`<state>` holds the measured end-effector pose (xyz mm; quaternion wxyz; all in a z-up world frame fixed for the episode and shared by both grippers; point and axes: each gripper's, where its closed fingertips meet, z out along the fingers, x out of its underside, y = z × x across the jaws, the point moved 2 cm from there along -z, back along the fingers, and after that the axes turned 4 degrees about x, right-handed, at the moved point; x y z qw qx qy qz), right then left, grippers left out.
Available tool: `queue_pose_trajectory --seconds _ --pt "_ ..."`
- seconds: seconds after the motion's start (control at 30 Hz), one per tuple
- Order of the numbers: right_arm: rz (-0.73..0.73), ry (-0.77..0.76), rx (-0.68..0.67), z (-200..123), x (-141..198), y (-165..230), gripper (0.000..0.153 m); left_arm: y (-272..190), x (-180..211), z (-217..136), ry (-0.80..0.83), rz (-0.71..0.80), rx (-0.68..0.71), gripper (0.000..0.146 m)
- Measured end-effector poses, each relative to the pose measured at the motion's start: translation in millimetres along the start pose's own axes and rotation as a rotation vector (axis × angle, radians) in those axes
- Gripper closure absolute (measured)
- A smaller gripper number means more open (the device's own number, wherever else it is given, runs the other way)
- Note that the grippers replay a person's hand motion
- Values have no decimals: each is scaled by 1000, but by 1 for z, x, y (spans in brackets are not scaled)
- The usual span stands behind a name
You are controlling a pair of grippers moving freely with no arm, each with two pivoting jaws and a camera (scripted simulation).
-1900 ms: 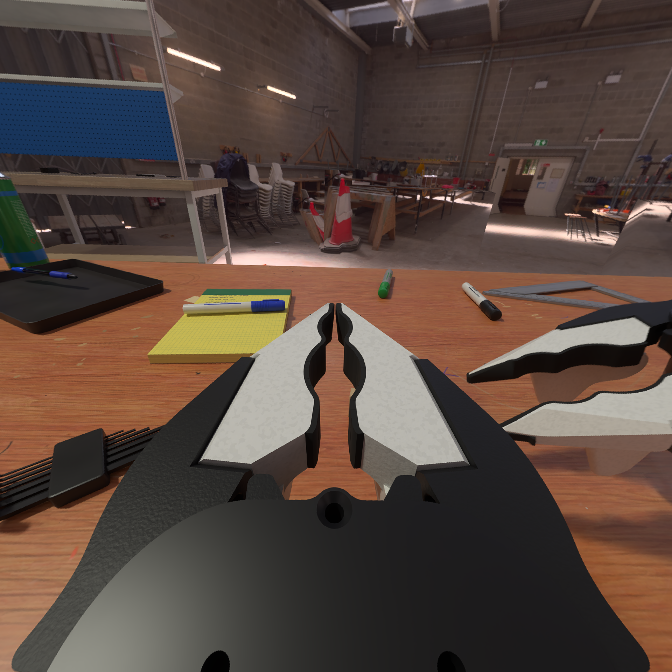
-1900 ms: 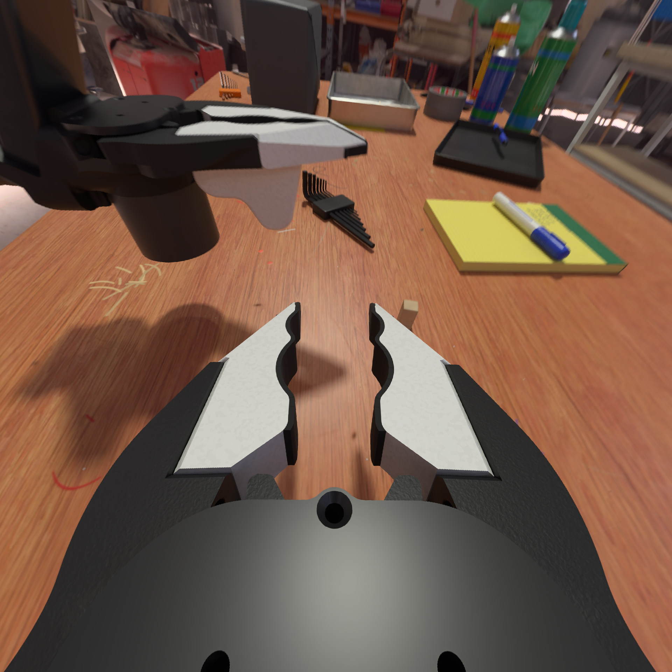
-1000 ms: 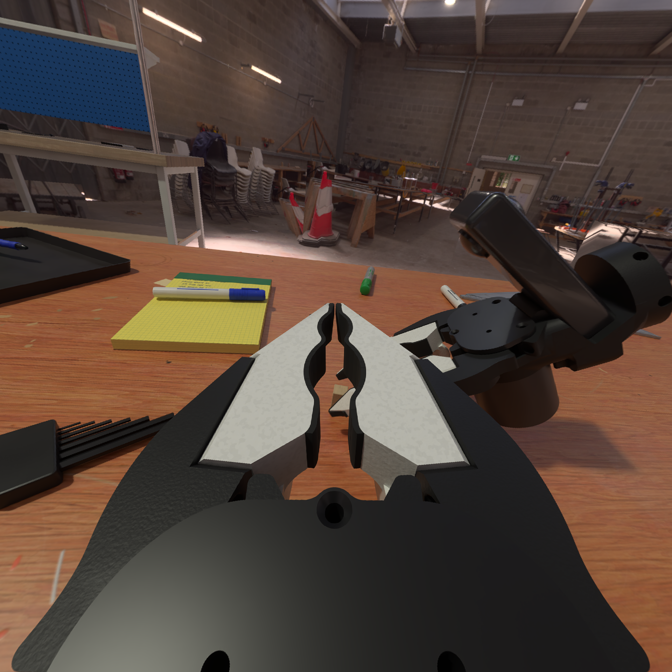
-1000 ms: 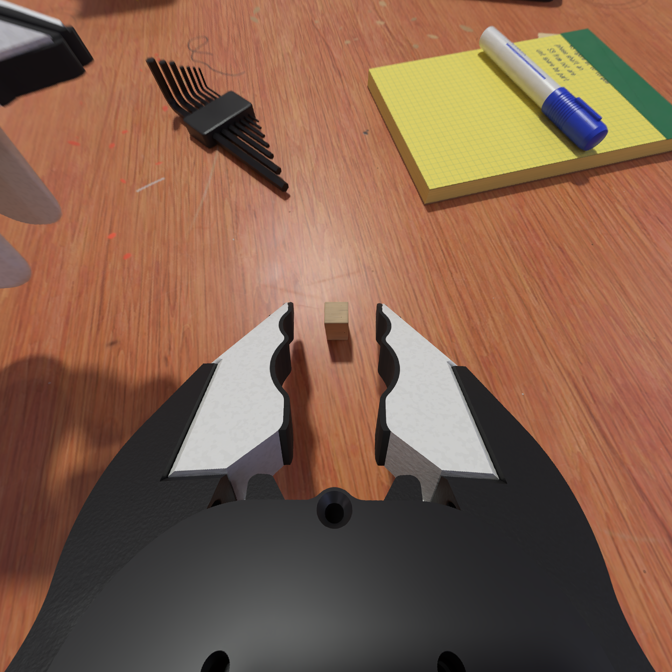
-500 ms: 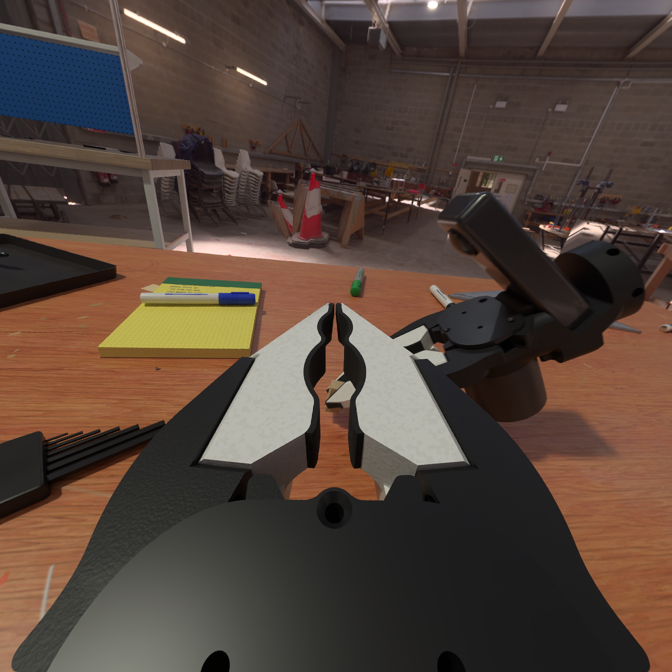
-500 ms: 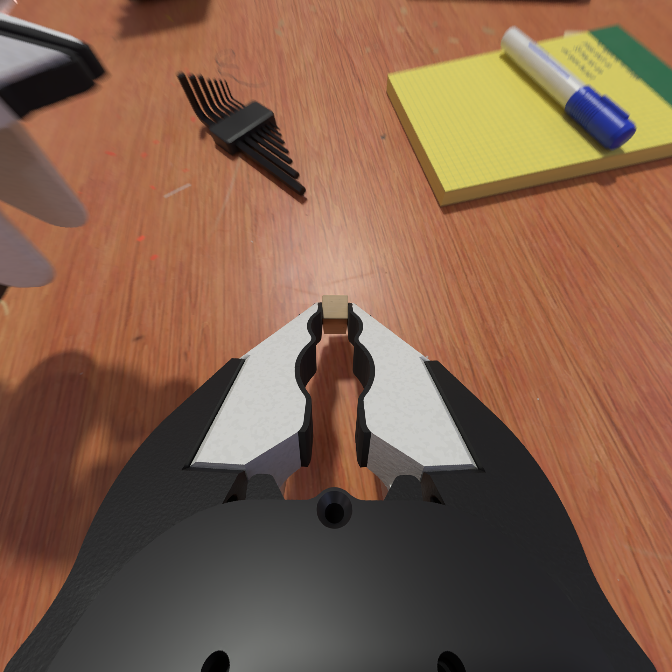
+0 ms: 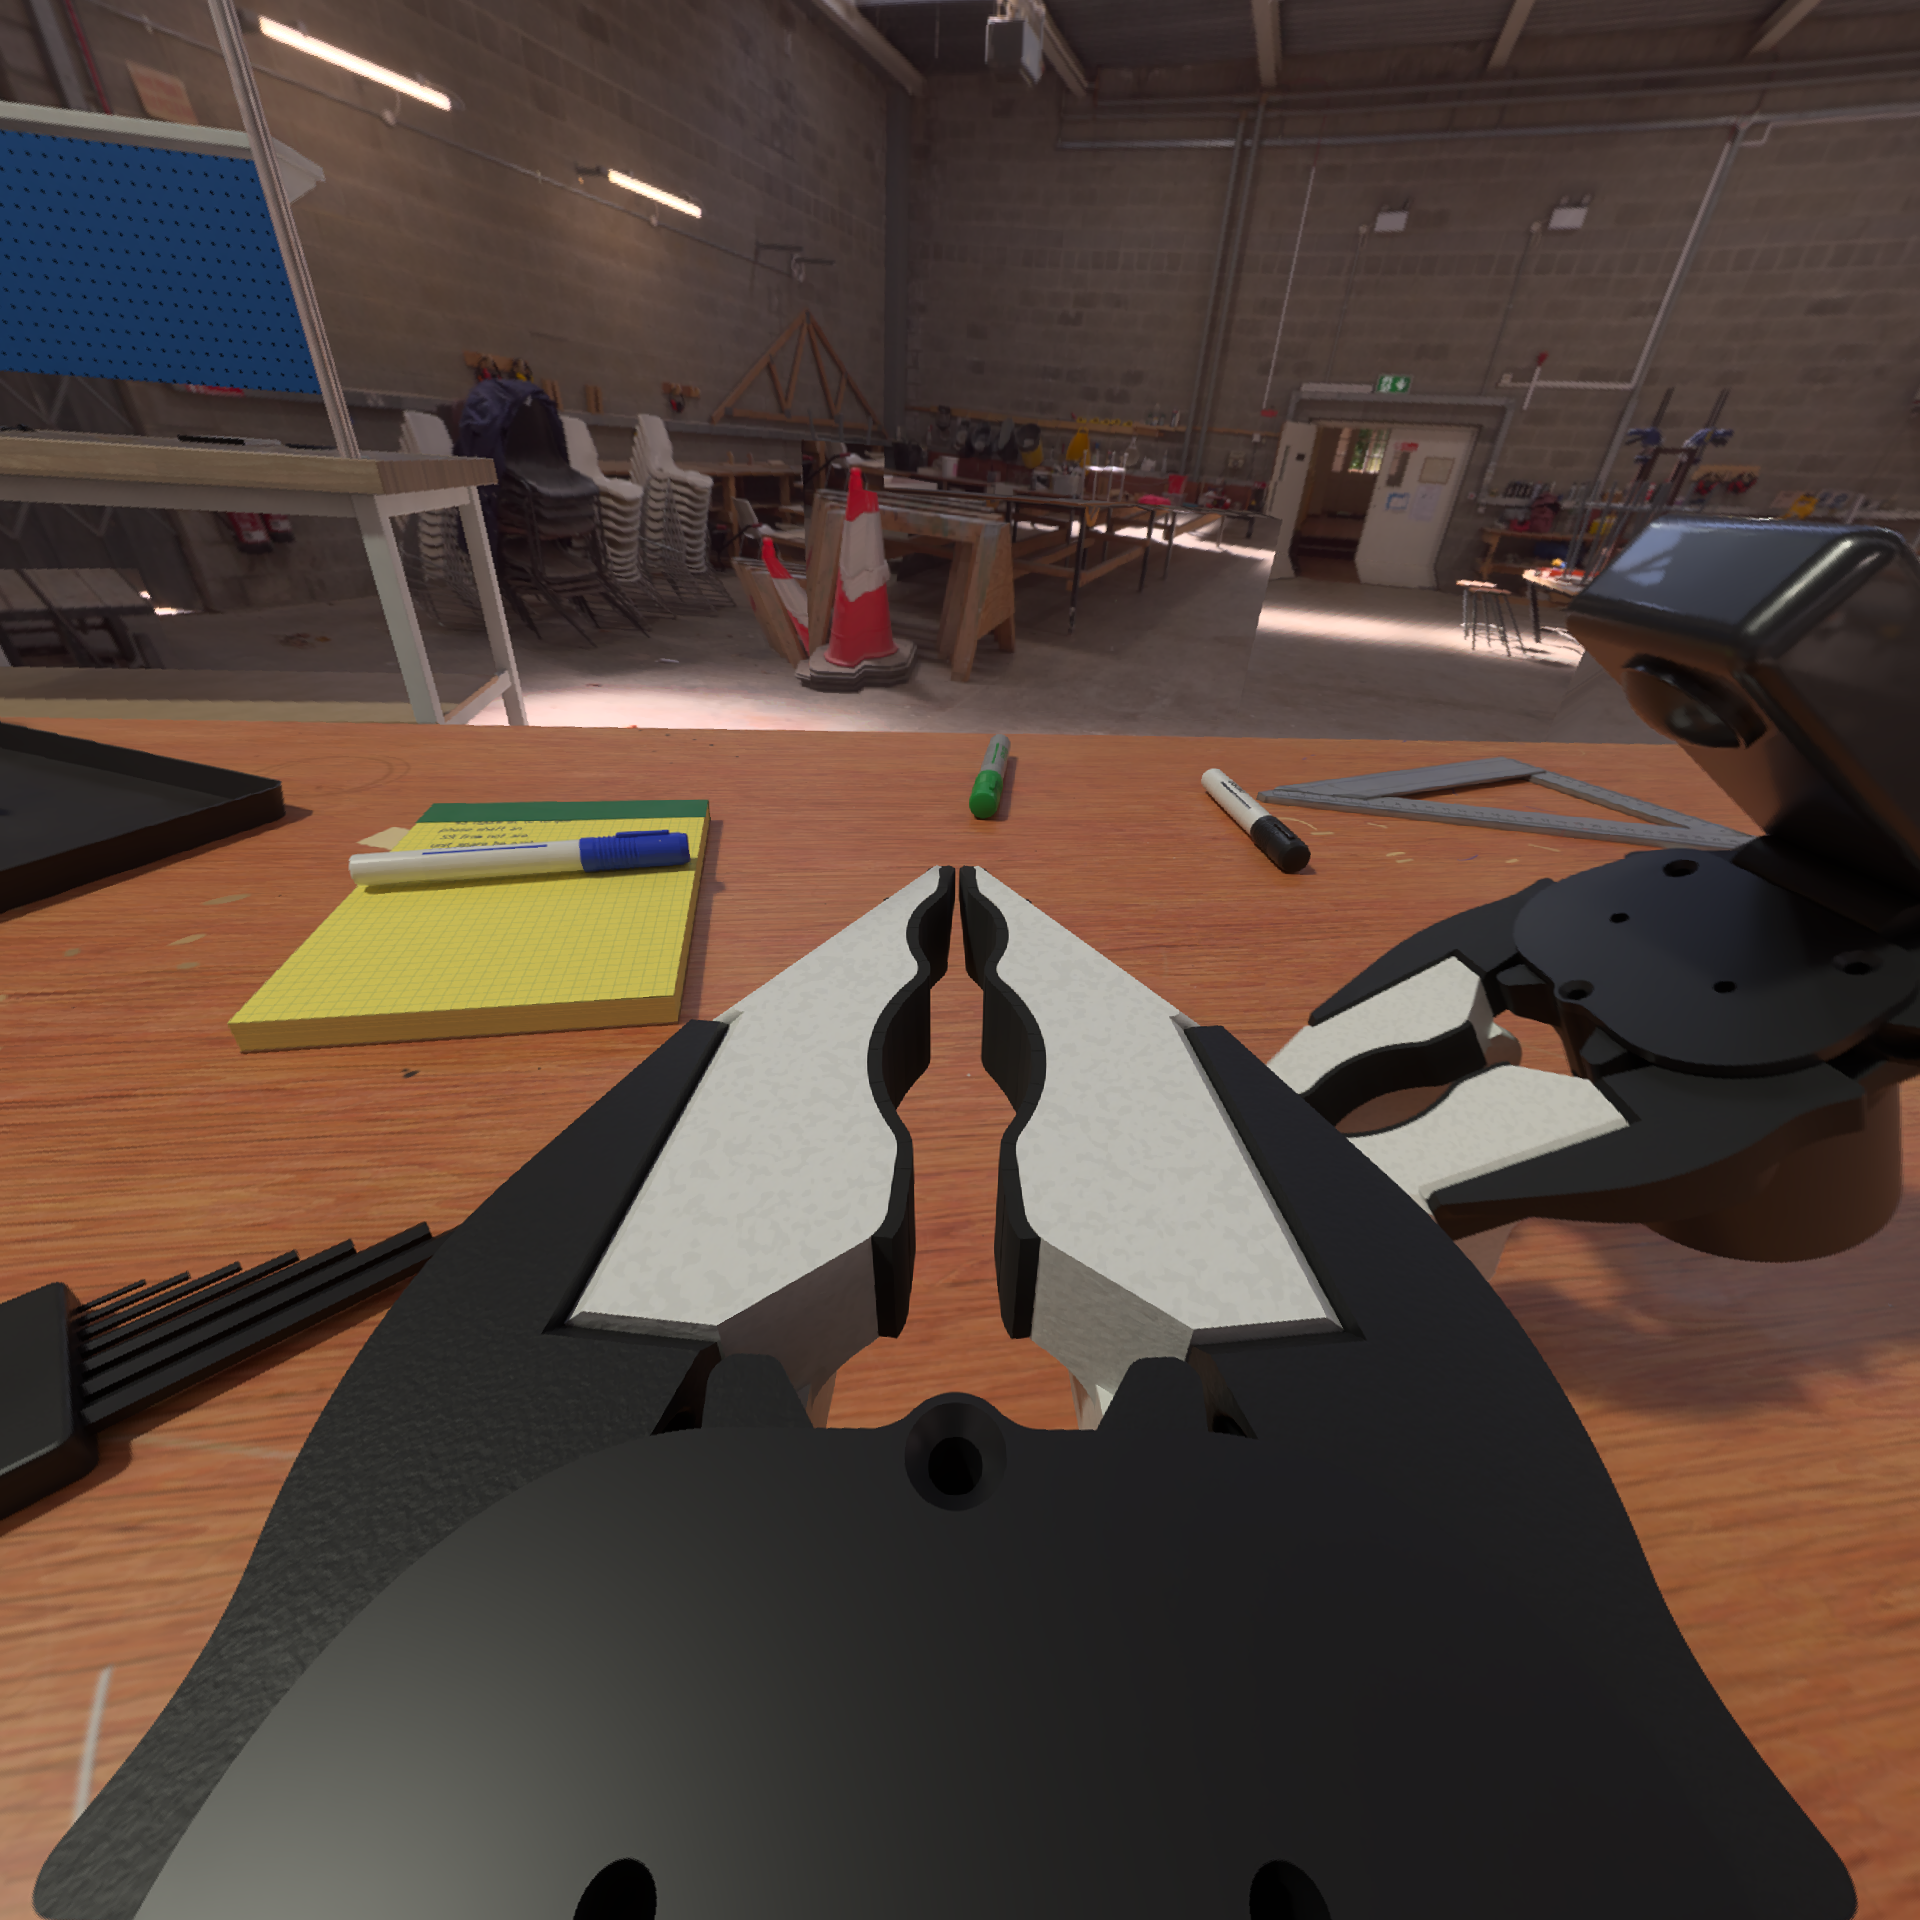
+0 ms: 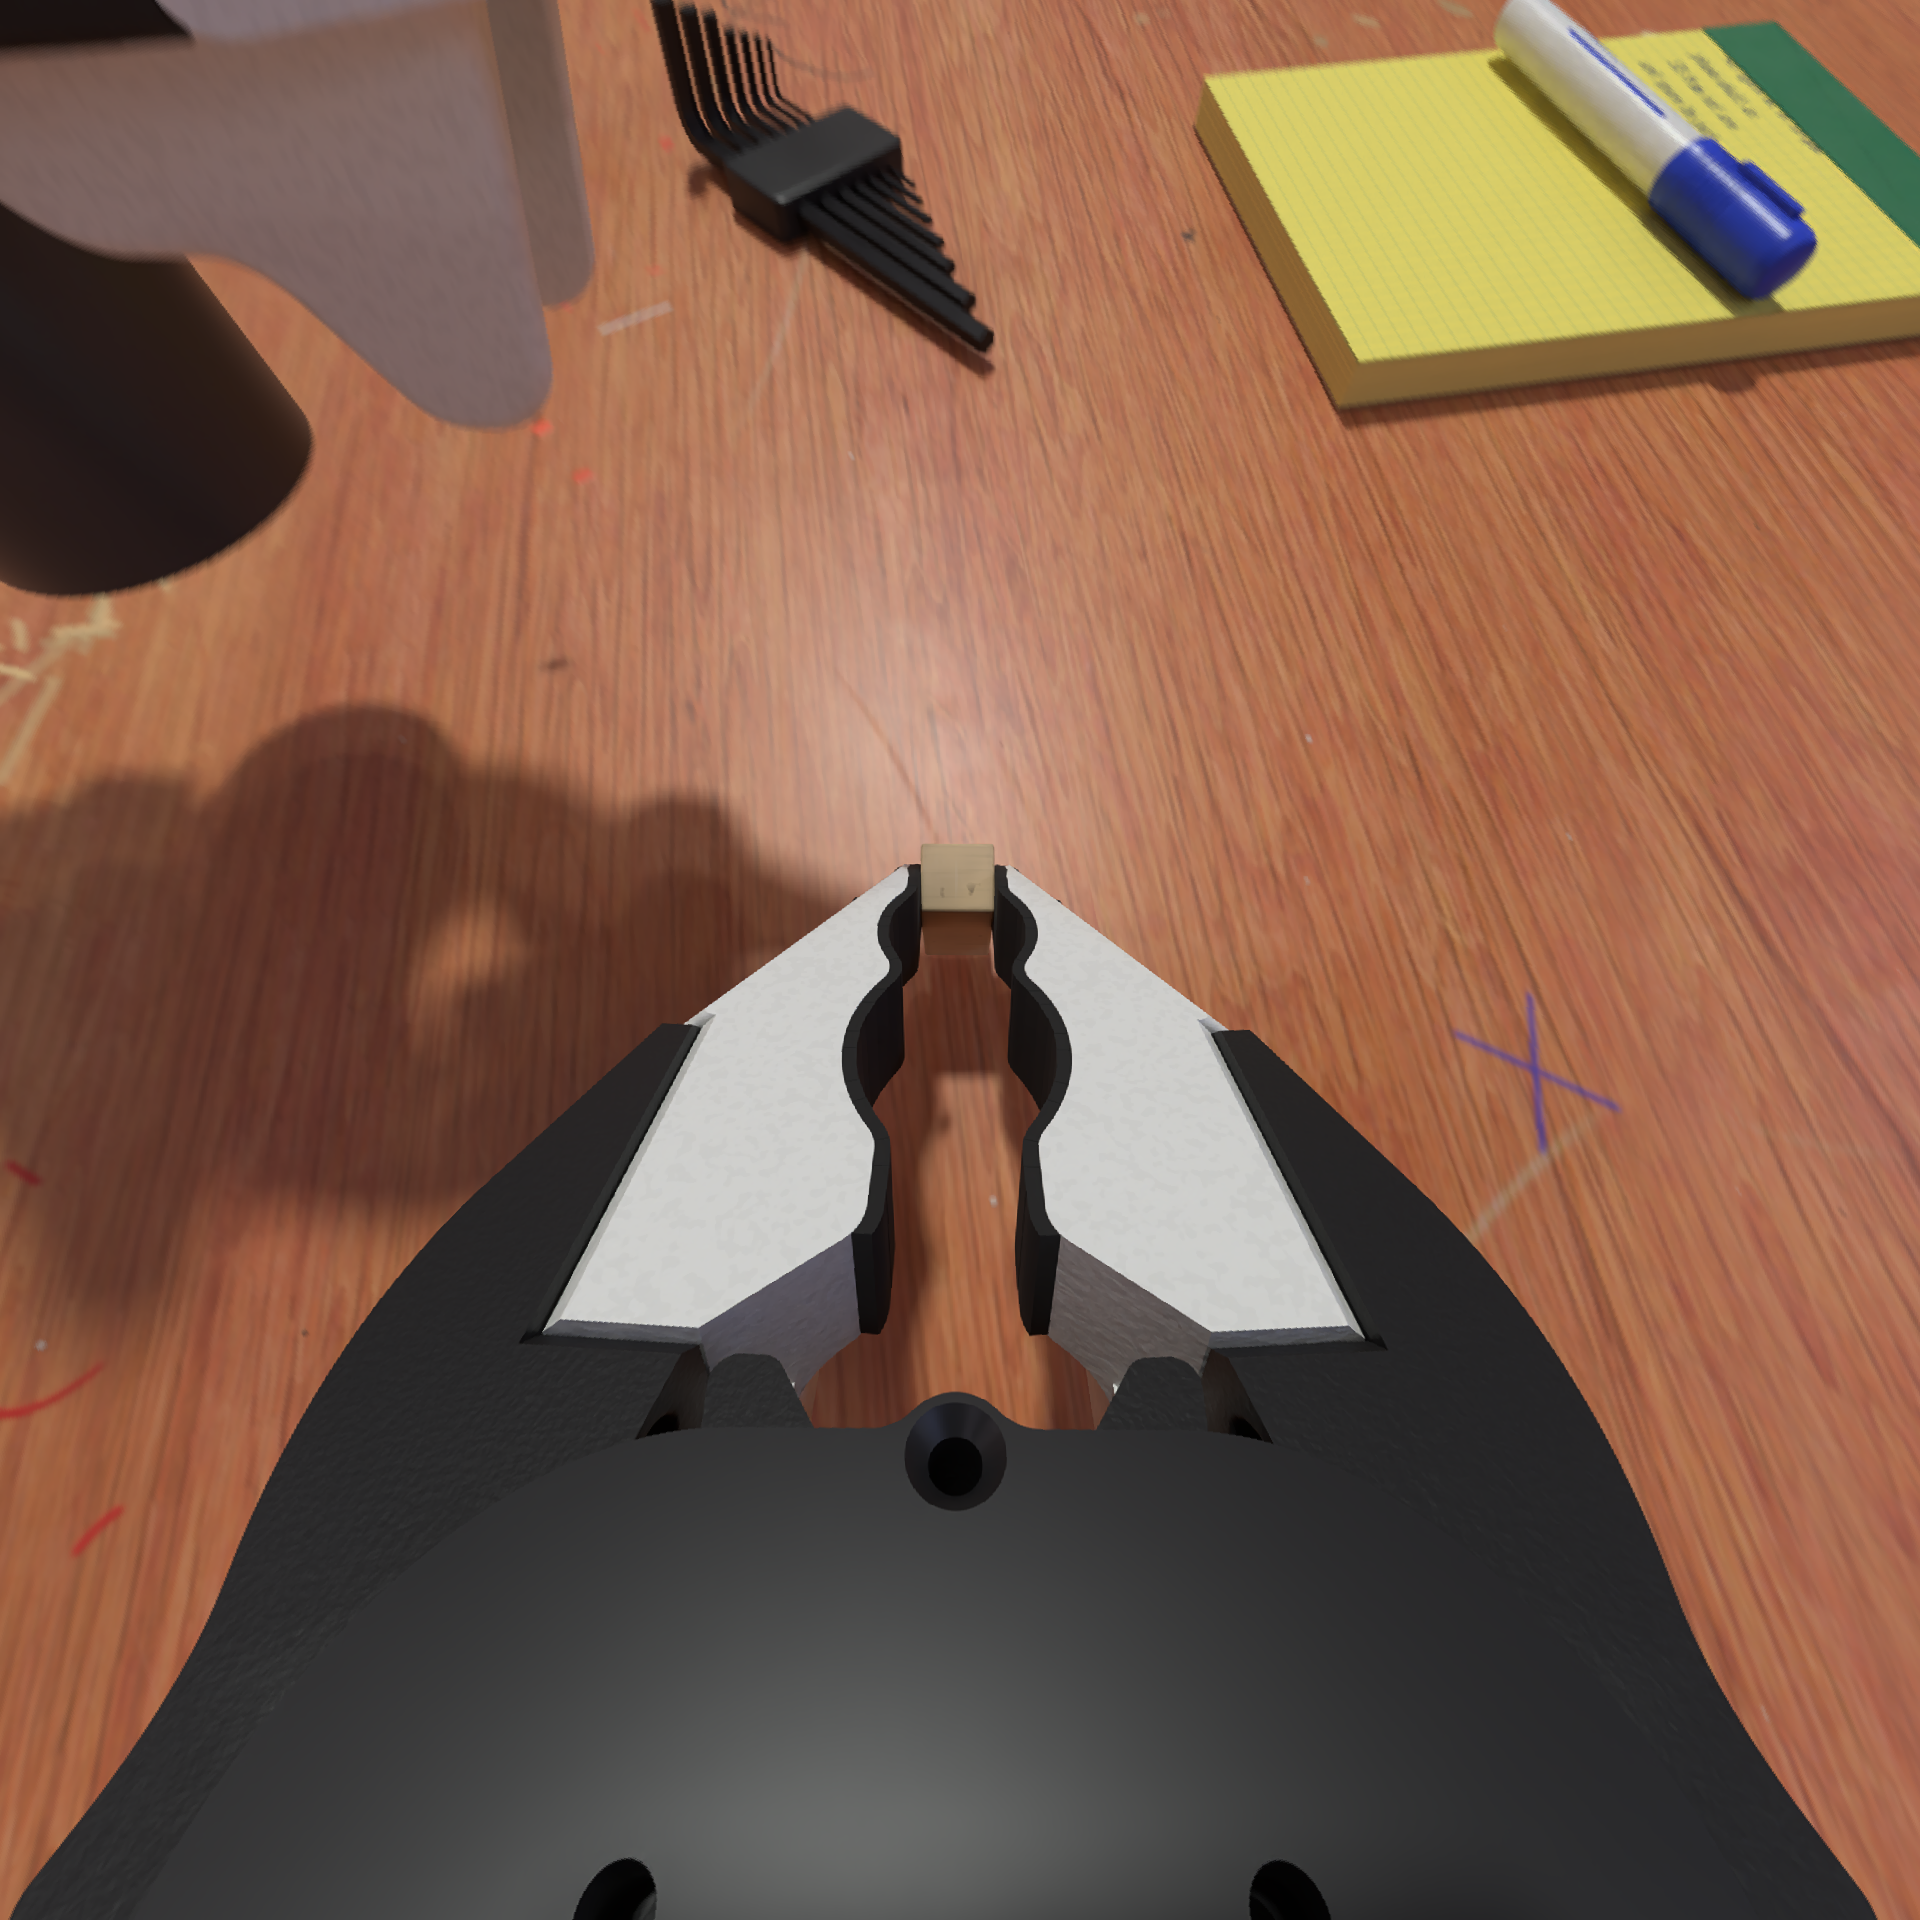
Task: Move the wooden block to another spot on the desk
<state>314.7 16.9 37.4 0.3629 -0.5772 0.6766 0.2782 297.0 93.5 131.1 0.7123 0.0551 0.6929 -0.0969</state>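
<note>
The small wooden block point(image 8: 957, 894) is pinched between the tips of my right gripper point(image 8: 957, 885), which is shut on it and holds it a little above the wooden desk point(image 8: 1143, 675). The block's shadow falls on the desk below. My left gripper point(image 7: 956, 883) is shut and empty, hovering over the desk. The right gripper's black body point(image 7: 1714, 987) shows at the right of the left wrist view, where the block is hidden. The left gripper's white fingers point(image 8: 312, 208) show at the top left of the right wrist view.
A yellow notepad point(image 7: 499, 956) with a blue-capped marker point(image 7: 520, 857) lies ahead left; it also shows in the right wrist view point(image 8: 1507, 208). A black hex key set point(image 8: 831, 177), a black tray point(image 7: 125, 810), a green marker point(image 7: 989, 777), a black marker point(image 7: 1254, 821) and a grey set square point(image 7: 1475, 800) lie around.
My right gripper came down over the block, shut on it and raised it off the desk. It has shifted right in the left wrist view. My left gripper stayed shut.
</note>
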Motion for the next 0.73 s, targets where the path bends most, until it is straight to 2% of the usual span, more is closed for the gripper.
queue_pose_trajectory --seconds 0.17,0.27,0.37,0.57,0.73 --pt "-4 70 39 0 13 -4 140 -1 0 0 3 6 0 145" --pt "14 97 24 1 16 -4 113 1 1 0 7 6 -4 145" --pt "31 97 1 -1 18 -4 103 2 2 0 8 1 -4 145" --pt "37 97 -38 -4 18 -2 98 0 2 1 12 0 3 145" --pt "-34 63 -16 -10 11 0 98 0 2 1 10 -3 5 145"
